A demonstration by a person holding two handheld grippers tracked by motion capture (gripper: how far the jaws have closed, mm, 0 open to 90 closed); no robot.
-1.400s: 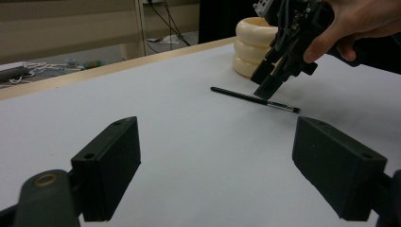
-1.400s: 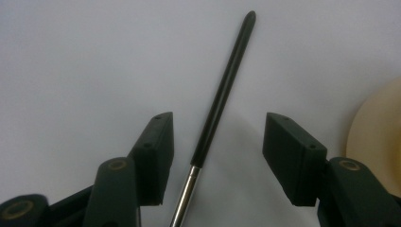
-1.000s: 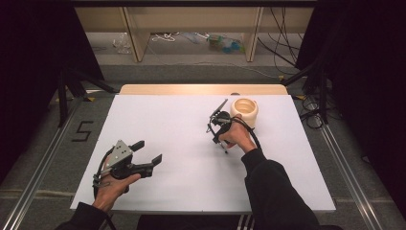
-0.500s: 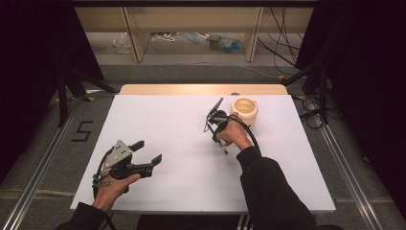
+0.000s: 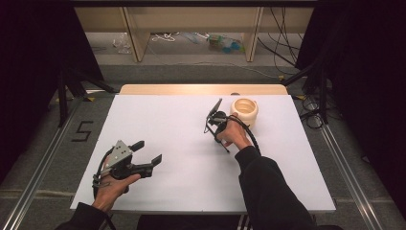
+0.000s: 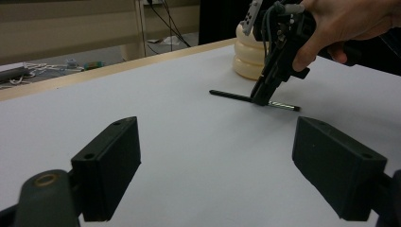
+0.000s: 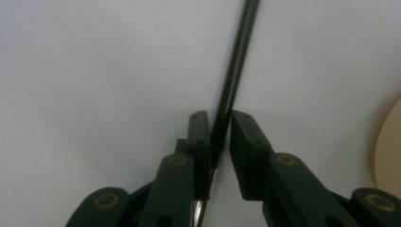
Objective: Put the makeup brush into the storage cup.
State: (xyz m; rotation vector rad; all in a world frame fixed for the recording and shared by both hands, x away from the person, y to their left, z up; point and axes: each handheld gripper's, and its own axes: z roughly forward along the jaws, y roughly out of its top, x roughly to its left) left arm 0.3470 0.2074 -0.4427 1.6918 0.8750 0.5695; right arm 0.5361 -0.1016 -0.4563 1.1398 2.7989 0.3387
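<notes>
The right gripper [image 7: 220, 137], pointed down at the white table [image 5: 163, 120], has just been closing its jaws, which now pinch a thin black pen [image 7: 236, 66] lying flat on the surface. Just beside it stands a cream ribbed pot [image 5: 244, 111], open at the top; its inside cannot be made out. The left gripper [image 5: 148, 155] rests near the table's front edge, jaws spread wide with nothing between them. A "5" [image 5: 82, 131] is marked on the floor.
</notes>
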